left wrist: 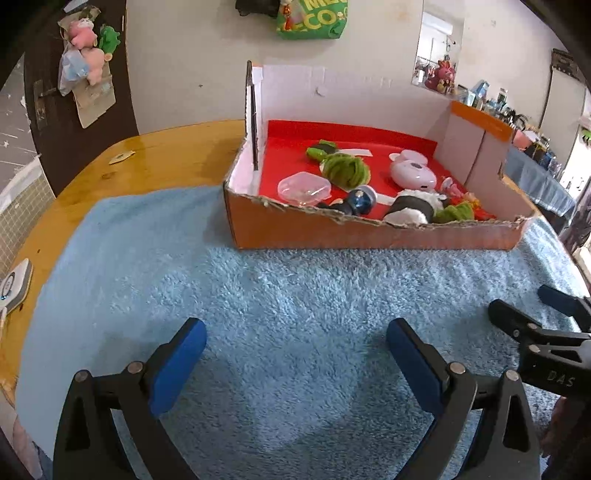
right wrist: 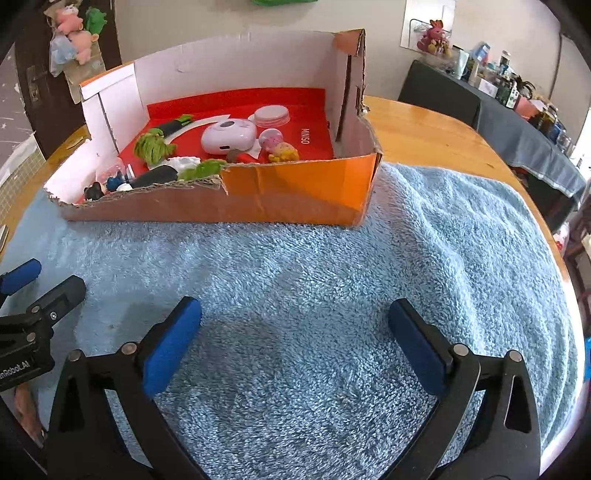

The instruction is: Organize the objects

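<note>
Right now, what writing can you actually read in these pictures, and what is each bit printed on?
"MINISO": white letters on the red floor of the cardboard box.
"DAS": on the black body of the right claw, seen from the left camera.
"nRobot.AI": on the black body of the left claw, its start cut off.
"ME" over "CO": partial yellow letters on the green bag on the wall.
Labels on the far shelf clutter: too small to read.

A broad stretch of blue towel (left wrist: 295, 288) lies bare between the two claws and the cardboard box (left wrist: 369, 232), so free passage is given there. The way farther ahead is barred by the box's low torn front wall; entry is allowed only from above. The box floor is crowded with small toys (right wrist: 229, 136). Bare desk (right wrist: 424, 133) is left beside the box.
</note>
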`<state>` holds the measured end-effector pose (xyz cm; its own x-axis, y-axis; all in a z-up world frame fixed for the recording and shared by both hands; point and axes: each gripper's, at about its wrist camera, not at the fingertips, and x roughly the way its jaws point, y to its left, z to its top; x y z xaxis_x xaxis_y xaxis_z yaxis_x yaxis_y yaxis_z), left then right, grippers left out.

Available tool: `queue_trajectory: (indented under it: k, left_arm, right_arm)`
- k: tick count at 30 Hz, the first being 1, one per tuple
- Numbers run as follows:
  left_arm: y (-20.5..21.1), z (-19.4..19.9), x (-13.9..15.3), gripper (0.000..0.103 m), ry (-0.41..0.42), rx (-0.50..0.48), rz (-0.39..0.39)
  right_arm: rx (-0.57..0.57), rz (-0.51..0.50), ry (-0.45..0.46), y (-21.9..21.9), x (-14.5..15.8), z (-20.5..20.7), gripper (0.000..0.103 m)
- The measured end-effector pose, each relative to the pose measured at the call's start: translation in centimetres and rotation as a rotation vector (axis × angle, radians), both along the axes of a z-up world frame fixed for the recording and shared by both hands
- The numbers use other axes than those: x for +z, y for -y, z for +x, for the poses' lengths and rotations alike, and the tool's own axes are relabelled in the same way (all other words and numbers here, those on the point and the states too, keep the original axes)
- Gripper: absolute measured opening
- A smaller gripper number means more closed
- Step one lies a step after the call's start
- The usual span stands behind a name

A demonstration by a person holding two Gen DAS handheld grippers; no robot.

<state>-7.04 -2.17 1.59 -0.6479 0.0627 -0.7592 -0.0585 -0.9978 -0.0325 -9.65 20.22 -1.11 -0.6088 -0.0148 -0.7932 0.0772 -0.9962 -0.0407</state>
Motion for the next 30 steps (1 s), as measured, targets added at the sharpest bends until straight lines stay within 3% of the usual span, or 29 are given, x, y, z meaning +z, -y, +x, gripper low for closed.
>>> queue_trajectory:
  k: [30]
  left_arm:
    - [-0.18, -0.27, -0.14, 0.103, -0.002, 0.018, -0.028]
  right_arm:
    - [-0.010, -0.003, -0.011, 0.16, 0.19, 0.27, 0.103]
